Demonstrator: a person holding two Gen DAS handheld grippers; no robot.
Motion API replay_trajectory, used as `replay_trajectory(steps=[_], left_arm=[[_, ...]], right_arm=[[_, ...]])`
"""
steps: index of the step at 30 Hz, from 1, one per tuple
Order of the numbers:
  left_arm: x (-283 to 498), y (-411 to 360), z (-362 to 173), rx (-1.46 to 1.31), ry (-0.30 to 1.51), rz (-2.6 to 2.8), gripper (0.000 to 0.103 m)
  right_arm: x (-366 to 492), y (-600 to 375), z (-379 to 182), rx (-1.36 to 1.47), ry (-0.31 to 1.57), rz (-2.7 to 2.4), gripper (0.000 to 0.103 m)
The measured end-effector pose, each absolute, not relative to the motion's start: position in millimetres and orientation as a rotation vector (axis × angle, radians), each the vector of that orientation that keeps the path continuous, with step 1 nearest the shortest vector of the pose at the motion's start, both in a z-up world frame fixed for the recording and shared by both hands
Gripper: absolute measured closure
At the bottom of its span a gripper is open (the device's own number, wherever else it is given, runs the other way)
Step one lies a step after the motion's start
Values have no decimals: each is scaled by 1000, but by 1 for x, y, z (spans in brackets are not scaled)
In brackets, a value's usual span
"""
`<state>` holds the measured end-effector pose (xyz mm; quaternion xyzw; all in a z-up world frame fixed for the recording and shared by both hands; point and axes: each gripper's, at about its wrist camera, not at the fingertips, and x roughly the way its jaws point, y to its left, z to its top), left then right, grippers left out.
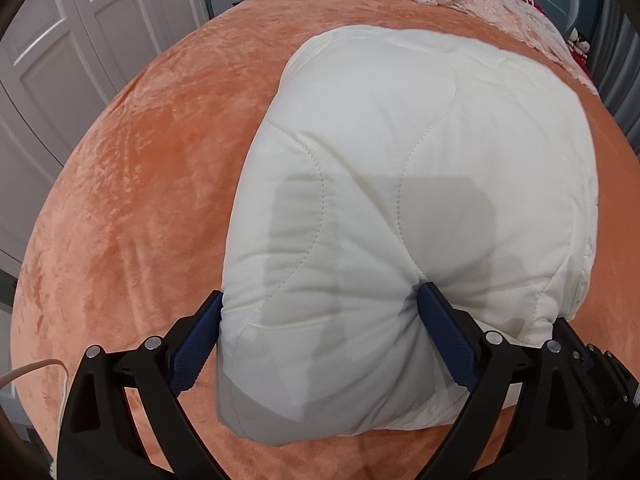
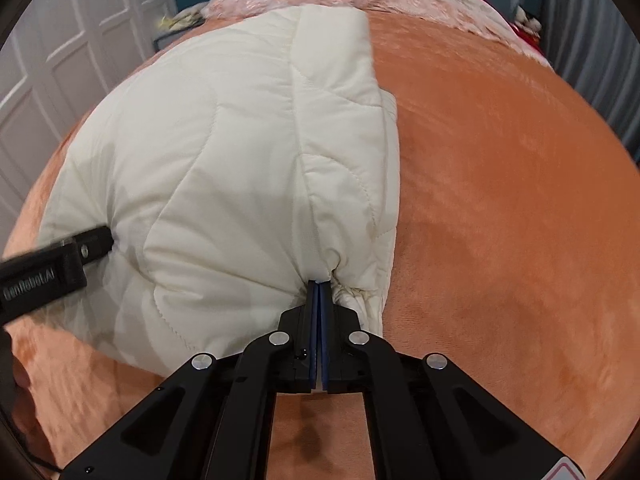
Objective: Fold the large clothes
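On the orange bed [image 1: 120, 208], my half-folded white quilted coat [image 1: 400, 184] lies bundled: left gripper [image 1: 320, 320] jaws wide astride its near end, right gripper [image 2: 319, 286] pinching the hem, tidying seemingly left.

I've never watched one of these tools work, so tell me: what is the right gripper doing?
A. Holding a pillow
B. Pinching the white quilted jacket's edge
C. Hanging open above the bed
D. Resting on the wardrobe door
B: the right gripper has its blue pads closed together on a bunched edge of the white quilted jacket.
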<state>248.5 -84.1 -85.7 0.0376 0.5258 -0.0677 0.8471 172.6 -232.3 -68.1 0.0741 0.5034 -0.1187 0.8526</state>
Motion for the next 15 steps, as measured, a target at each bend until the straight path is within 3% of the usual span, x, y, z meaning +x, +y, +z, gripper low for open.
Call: replay_trajectory(steps=[2, 3, 4, 6, 8, 15], left_arm=[[242, -72, -75, 39, 1116, -166, 10], [235, -67, -69, 25, 1114, -169, 10], [227, -62, -64, 24, 1106, -163, 10], [203, -51, -51, 54, 1067, -142, 10], [176, -43, -42, 92, 1029, -115, 9], [106, -34, -30, 151, 988, -103, 9]], right_arm=[[163, -228, -49, 160, 1059, -243, 98], [155, -226, -39, 181, 1045, -232, 87], [139, -223, -23, 205, 1014, -224, 59], [115, -217, -7, 202, 961, -253, 25], [79, -205, 12, 182, 875, -292, 24], [8, -180, 21, 131, 848, -296, 23]])
